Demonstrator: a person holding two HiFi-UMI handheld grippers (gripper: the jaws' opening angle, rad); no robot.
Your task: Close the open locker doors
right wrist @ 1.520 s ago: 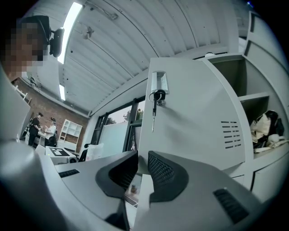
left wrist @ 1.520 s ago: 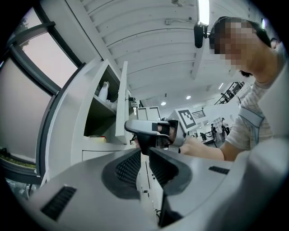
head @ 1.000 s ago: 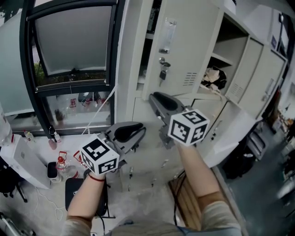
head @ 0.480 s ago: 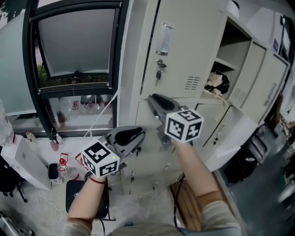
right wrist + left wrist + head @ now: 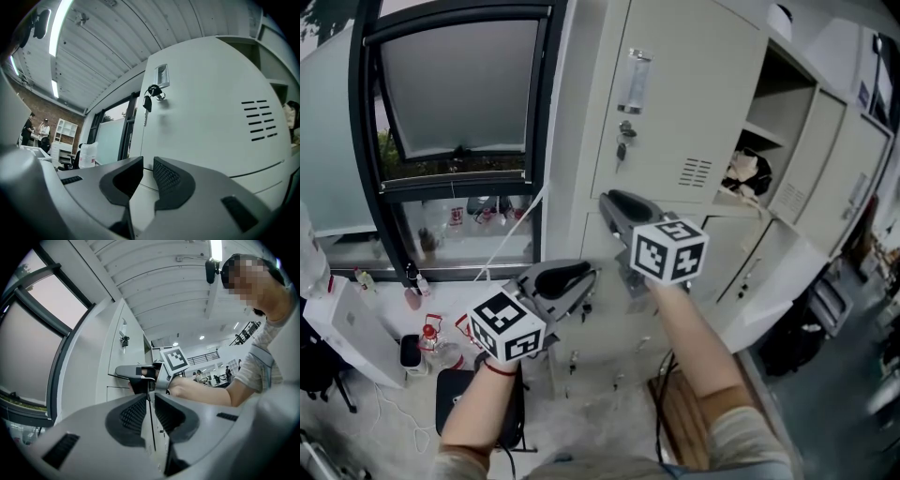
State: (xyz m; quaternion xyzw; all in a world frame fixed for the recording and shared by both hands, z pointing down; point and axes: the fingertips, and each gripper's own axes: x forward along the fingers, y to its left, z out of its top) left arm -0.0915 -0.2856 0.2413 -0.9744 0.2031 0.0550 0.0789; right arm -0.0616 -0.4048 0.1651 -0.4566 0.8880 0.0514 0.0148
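Your right gripper (image 5: 623, 208) is held level just in front of the lower part of the open upper locker door (image 5: 675, 94), below the key (image 5: 622, 145) hanging in its lock. Its tongs are drawn almost together, with only a sliver between them, and pinch nothing. That reads as a pushing pose, since a blunt, closed tip shoves a panel better than spread jaws would. I cannot tell whether the tip touches the metal. The door stands swung out from its compartment (image 5: 773, 112), where a dark-and-white bundle (image 5: 748, 173) lies on the shelf, so the push probably has to go toward that opening. Your left gripper (image 5: 572, 278) hangs lower, apart from the door, its tongs likewise pressed nearly shut on nothing. It is likely parked clear of the swing. The neighbouring doors (image 5: 814, 150) to the right look ajar too and probably wait their turn.
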